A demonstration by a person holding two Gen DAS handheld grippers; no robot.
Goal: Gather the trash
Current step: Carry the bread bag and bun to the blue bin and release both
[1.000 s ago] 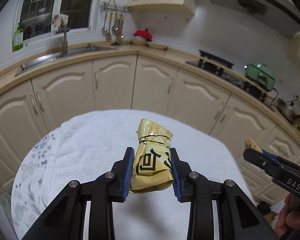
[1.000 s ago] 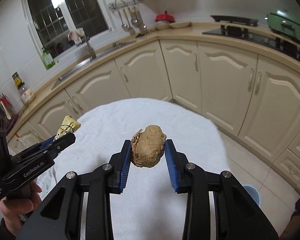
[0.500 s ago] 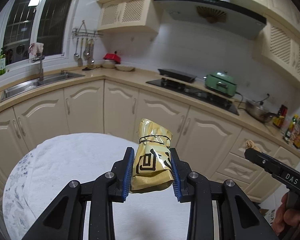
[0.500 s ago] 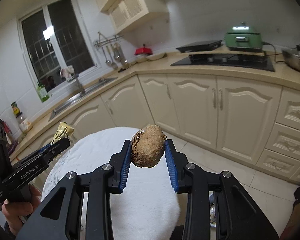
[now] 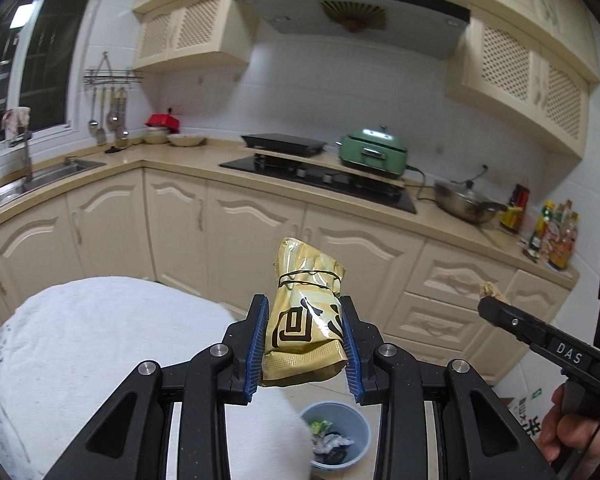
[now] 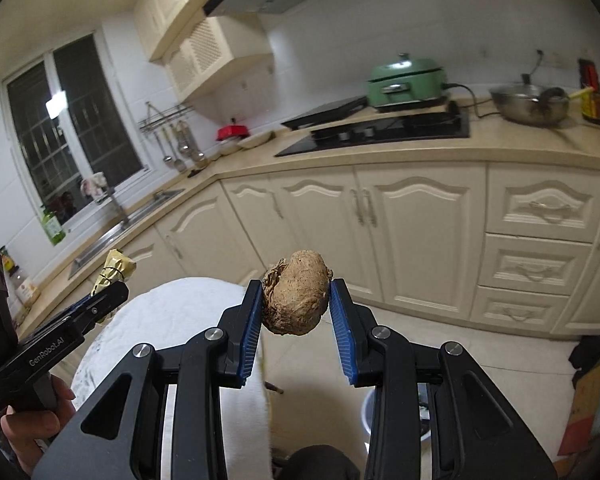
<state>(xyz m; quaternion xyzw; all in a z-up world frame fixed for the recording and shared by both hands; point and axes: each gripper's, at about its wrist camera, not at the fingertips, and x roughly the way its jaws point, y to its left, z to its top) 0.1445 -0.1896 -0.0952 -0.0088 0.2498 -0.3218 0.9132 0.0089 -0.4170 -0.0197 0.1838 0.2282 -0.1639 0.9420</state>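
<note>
Gold wrapper (image 5: 306, 328) clamped in left gripper (image 5: 305, 344); brown lump (image 6: 296, 292) clamped in right gripper (image 6: 296, 320). Blue bin (image 5: 336, 436) near, below.

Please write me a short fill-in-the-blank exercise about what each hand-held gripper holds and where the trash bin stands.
1. The left hand-held gripper is shut on a ____-coloured snack packet tied with a black band.
2. The right hand-held gripper is shut on a rough ____ lump.
3. The pale blue trash bin stands on the ____, beside the white-covered table.
4. On the counter, the green cooker sits next to the black ____.

Missing words: gold; brown; floor; hob
</note>
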